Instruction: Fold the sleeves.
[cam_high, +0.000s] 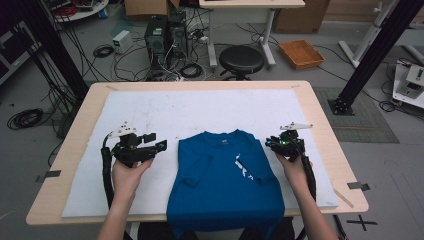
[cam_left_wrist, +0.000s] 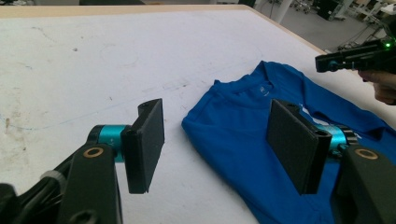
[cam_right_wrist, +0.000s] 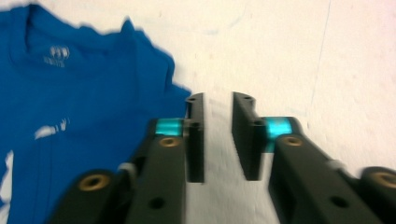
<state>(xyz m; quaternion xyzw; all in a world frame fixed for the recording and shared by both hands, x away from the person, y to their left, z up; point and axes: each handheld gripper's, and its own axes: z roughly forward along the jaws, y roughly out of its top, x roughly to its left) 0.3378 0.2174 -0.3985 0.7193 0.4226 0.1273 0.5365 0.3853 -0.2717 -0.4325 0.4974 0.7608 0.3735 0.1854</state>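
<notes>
Blue T-shirt (cam_high: 225, 175), tongs (cam_high: 159, 146) beside, white mat (cam_high: 150, 110)

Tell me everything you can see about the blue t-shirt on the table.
The t-shirt is bright blue, soft knit fabric by its look, with a ribbed round collar, a small pale label print inside the neck and white print marks on the chest. It lies flat on the white mat, collar toward the far edge, its left sleeve folded inward over the body and its hem hanging over the near table edge. No gripper touches it: the left gripper and the right gripper sit beside it, one on each side.
</notes>
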